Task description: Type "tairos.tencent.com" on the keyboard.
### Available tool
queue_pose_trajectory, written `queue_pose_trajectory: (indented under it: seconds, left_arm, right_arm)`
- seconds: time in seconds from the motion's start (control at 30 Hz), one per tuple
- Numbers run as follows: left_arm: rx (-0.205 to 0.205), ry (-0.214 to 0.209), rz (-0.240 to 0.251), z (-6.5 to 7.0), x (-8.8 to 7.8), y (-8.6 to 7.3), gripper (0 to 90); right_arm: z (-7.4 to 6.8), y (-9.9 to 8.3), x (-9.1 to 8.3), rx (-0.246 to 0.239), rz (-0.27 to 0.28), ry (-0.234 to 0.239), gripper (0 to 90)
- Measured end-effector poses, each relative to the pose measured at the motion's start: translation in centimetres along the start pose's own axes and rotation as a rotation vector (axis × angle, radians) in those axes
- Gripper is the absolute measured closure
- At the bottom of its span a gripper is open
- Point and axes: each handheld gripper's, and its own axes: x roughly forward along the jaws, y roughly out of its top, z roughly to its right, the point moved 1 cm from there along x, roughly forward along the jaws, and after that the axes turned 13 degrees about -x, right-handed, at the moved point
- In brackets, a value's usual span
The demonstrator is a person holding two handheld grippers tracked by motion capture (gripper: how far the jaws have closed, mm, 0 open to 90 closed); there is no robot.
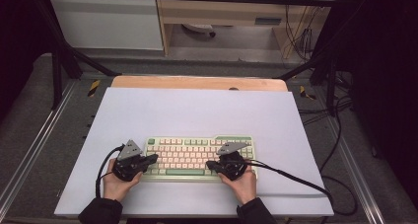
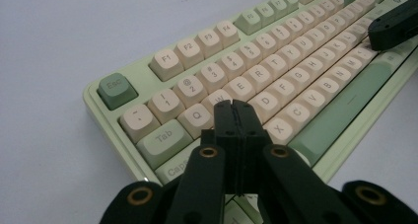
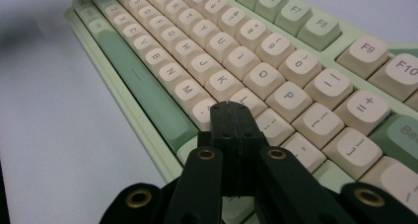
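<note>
Green-and-cream keyboard [image 1: 199, 157] lies before you on the white board [image 1: 197, 110], your left gripper [image 2: 231, 105] over its left keys and right gripper [image 3: 230, 108] over its right, jaws pressed together, likely so each blunt tip taps one key

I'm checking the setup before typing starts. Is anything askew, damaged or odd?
Nothing stands out. The keyboard lies square on the white mat, with no gaps among the keycaps that show. The left gripper and right gripper are shut, poised over its two ends.
</note>
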Motion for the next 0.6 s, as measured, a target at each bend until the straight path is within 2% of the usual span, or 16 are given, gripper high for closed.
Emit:
queue_pose_trajectory:
  seconds: [0.4,0.6]
  left_arm:
    - [-0.001,-0.002,0.003,0.0,-0.1,0.0,89.9]
    - [-0.001,-0.003,0.003,0.1,-0.1,0.0,89.9]
  right_arm:
    - [0.1,0.5,-1.4,-0.009,0.03,-0.006,90.0]
    - [0.4,0.3,-2.2,0.004,0.042,-0.011,90.0]
